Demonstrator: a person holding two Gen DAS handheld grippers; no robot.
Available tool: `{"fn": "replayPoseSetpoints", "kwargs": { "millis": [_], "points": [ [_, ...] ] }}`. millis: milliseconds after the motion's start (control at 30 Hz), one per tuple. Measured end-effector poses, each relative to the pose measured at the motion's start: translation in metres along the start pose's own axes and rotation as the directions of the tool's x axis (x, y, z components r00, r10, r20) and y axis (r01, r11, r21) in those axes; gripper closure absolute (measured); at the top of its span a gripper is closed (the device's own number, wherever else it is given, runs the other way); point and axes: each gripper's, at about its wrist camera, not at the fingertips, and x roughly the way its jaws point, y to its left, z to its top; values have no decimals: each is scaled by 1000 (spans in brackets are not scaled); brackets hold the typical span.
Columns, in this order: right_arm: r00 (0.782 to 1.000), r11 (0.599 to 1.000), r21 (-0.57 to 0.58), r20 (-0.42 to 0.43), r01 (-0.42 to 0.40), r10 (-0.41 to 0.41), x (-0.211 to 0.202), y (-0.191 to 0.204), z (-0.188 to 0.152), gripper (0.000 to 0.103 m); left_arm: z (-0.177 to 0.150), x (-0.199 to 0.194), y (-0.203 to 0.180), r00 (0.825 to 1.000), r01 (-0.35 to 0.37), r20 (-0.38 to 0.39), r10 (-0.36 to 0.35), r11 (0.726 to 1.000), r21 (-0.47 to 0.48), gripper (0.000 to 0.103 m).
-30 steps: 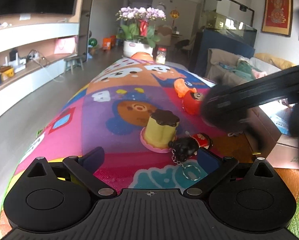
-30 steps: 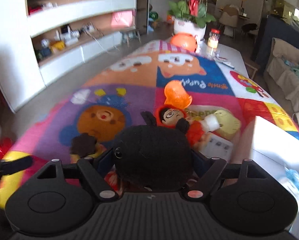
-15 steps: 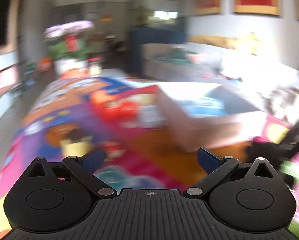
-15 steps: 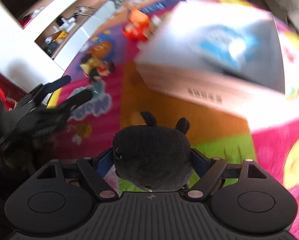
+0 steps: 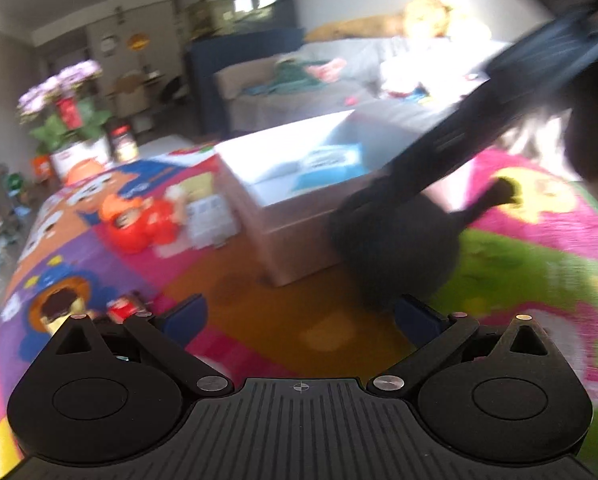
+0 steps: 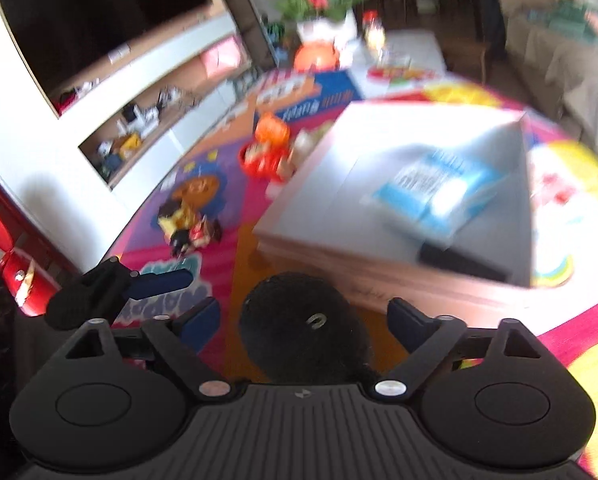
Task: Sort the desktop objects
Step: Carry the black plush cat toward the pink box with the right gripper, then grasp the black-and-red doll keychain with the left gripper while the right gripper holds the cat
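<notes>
A black plush toy (image 6: 303, 330) lies on the colourful mat between the spread fingers of my right gripper (image 6: 303, 318), free of both pads; it also shows in the left wrist view (image 5: 395, 256). A white open box (image 6: 411, 200) with a blue packet (image 6: 439, 184) inside stands just beyond it. My left gripper (image 5: 299, 316) is open and empty over the orange patch, in front of the box (image 5: 299, 184). A red doll (image 5: 143, 220), a yellow pudding toy (image 5: 61, 308) and a small keychain figure (image 6: 195, 234) lie further left on the mat.
A flower pot (image 6: 319, 12) and a jar (image 6: 373, 30) stand at the mat's far end. A white card (image 5: 211, 220) lies beside the doll. A sofa (image 5: 299, 84) runs along the right. A TV shelf wall (image 6: 99, 80) is on the left.
My right gripper has opened and let go of the black plush toy, which now rests on the mat by the box. My left gripper has swung right and stays open.
</notes>
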Motion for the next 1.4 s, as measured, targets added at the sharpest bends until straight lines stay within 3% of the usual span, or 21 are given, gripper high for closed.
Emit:
{"fn": "replayPoseSetpoints", "kwargs": {
  "millis": [133, 333, 533, 633, 700, 833, 967, 1067, 1233, 1400],
  "points": [
    [993, 997, -33, 97, 66, -62, -25, -5, -8, 6, -5, 6, 19, 997, -70, -46, 67, 996, -58, 0],
    [985, 998, -14, 166, 61, -58, -50, -15, -24, 5, -20, -3, 52, 976, -200, -110, 185, 969, -143, 0],
    [987, 995, 54, 127, 89, -95, -39, -26, -46, 4, -24, -9, 73, 974, -207, -143, 174, 943, -262, 0],
    [979, 987, 78, 139, 138, -148, -26, -28, -50, 16, -20, -12, 68, 981, -181, -118, 155, 949, -257, 0],
    [975, 987, 57, 160, 147, -155, -19, -22, -48, 30, -16, -13, 64, 984, -166, -104, 143, 953, -253, 0],
    [970, 979, -139, 214, 152, -120, -2, 17, -42, 36, -5, -18, 62, 989, -146, -66, 133, 953, -265, 0],
    [966, 909, -376, 243, 181, -91, 20, 64, -47, 29, 3, -25, 63, 991, -134, -26, 132, 950, -282, 0],
    [969, 876, -458, 244, 151, -40, 27, 84, -52, 29, 5, -27, 63, 990, -139, -16, 140, 951, -278, 0],
    [966, 852, -517, 252, 83, 59, 5, 94, -60, 13, 0, -23, 64, 993, -119, -35, 114, 949, -293, 0],
    [959, 866, -485, 281, 124, 20, -26, 80, -72, 2, -5, -17, 61, 985, -174, -44, 168, 950, -258, 0]
  ]
}}
